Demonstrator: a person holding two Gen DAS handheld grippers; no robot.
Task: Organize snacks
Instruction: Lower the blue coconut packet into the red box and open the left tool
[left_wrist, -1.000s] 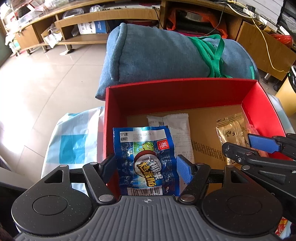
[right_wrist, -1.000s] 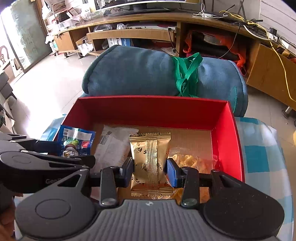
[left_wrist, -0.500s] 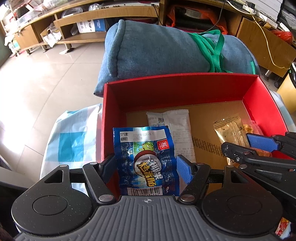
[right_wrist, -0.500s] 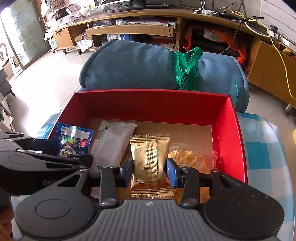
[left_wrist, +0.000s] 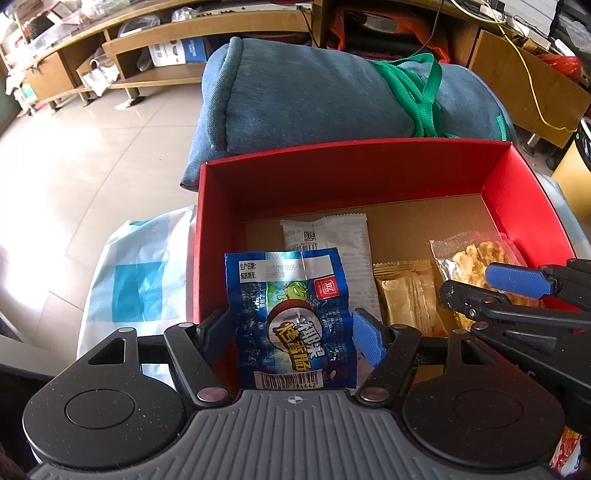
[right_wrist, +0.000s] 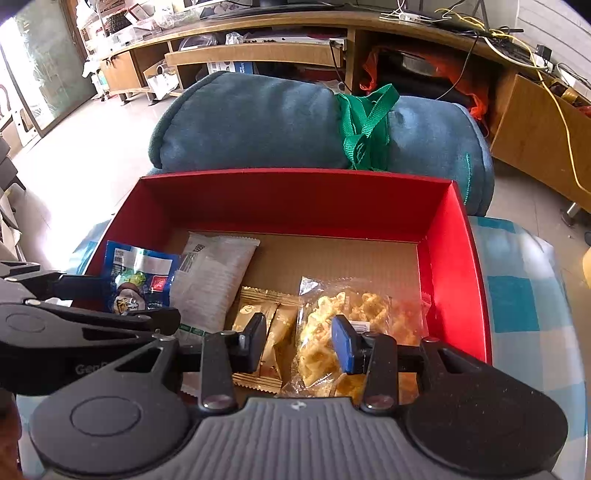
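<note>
Snacks are going into a red box (left_wrist: 343, 177) that is sitting on a blue-and-white checked cloth (left_wrist: 140, 288), with a rolled blue cushion (left_wrist: 314, 96) lying just behind it.

In the left wrist view, the left gripper (left_wrist: 291, 332) is holding a blue packet (left_wrist: 291, 317) upright between its fingers, squeezing it at the sides just over the box's near left corner. Held this way the packet is hanging clear of the box wall, probably so it can be lowered into the free space on the left. On the cardboard floor a white packet (left_wrist: 332, 240), a gold packet (left_wrist: 406, 295) and a clear bag of crisps (left_wrist: 472, 258) are lying side by side. The right gripper's fingers (left_wrist: 517, 280) are reaching in from the right above the crisps.

In the right wrist view, the right gripper (right_wrist: 299, 343) is standing wide open with nothing in it, hovering low over the gold packet (right_wrist: 273, 325) and the clear bag of crisps (right_wrist: 354, 314), which are touching along one edge. The white packet (right_wrist: 214, 277) is lying to their left, and the blue packet (right_wrist: 140, 277) is showing beyond it in the left gripper's grasp. The row seems to be filling the box's front edge from right to left, leaving the back half bare.
</note>
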